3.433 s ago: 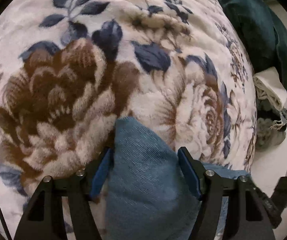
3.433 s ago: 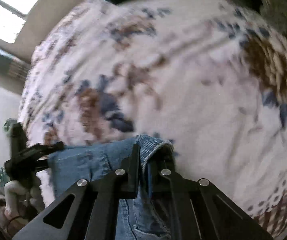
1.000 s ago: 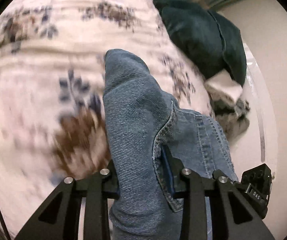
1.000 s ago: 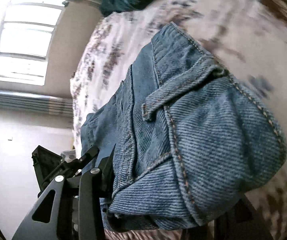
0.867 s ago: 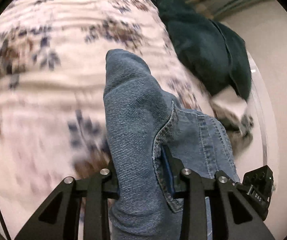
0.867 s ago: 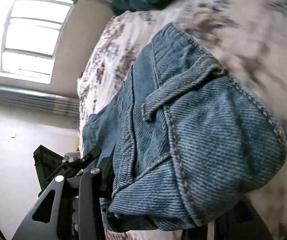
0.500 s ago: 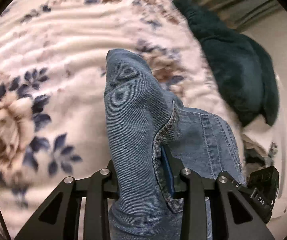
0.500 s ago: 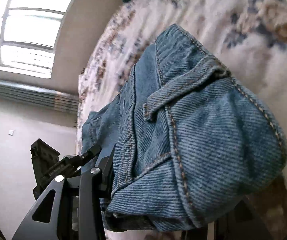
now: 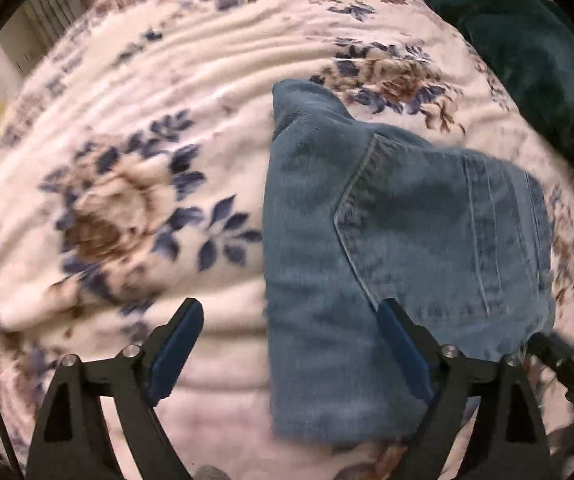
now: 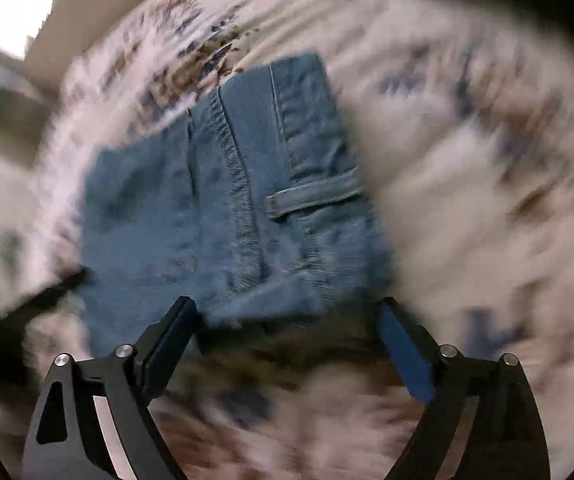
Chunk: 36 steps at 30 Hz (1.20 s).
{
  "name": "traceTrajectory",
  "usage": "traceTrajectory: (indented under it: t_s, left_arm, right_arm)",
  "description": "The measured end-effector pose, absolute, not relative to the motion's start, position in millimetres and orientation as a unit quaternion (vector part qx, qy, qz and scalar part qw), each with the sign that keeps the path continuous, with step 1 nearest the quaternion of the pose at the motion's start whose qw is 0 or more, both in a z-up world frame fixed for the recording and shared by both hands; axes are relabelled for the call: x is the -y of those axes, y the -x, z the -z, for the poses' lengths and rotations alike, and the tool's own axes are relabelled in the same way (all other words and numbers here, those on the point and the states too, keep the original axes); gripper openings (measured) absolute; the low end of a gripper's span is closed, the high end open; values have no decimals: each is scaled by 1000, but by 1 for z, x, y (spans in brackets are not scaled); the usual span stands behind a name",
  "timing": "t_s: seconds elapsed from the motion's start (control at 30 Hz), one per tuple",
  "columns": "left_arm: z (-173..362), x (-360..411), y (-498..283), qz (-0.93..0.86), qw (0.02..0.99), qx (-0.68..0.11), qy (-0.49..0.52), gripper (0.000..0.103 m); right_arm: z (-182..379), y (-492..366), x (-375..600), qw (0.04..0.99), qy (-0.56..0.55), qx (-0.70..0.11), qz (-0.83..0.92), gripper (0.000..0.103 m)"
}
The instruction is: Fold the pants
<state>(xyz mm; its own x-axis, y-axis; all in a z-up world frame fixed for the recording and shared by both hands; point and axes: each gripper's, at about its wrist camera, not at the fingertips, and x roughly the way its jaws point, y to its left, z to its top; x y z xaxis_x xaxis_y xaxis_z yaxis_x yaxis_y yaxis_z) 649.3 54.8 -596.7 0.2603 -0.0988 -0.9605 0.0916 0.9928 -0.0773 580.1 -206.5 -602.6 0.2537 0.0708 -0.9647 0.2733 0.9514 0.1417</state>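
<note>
The folded bundle of blue denim pants [image 9: 387, 240] lies flat on the cream fleece blanket with brown and navy flowers [image 9: 135, 152], filling the centre right of the left wrist view and the centre left of the right wrist view [image 10: 227, 208]. Both pairs of jaws have just been opening. The left gripper [image 9: 291, 344] stands spread wide with nothing clamped: its right blue pad hangs over the denim near the bundle's lower edge, its left pad over bare blanket, so the bundle's left edge runs up between the two fingers. The right gripper [image 10: 287, 336] is equally wide and holds nothing; the bundle's near edge, by the belt loop [image 10: 315, 196], sits just beyond and between its fingertips, though blur hides whether a pad brushes the cloth.

The fold looks laid down and released. In the left wrist view the bundle's long axis runs from lower left to upper right, away from the jaws, with the stitched pocket [image 9: 447, 232] face up. The left hand appears nearer, partly over the denim, so any smoothing or further fold would probably start there
</note>
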Motion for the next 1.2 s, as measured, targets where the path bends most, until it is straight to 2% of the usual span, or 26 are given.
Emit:
traceTrajectory:
  t_s: [0.13,0.27,0.83,1.2]
  left_arm:
    - [584,-51,-632,50,796,-603,-3,90]
    - [566,-46,-617,46,802,-596,-13,90]
    - [479,-45,-571,55,835,-547,-26,90]
    - [391,-45,-487,33,857,-514,-38,90]
  right_arm:
    - [575,-575,193,793,-47,-599,98,94]
    - [553,-581,181,800,-47,-590,99,94]
    - [459,-511,168,825,-64,-550,115,95]
    - [364,-434,166,841,-45,-525,121,95]
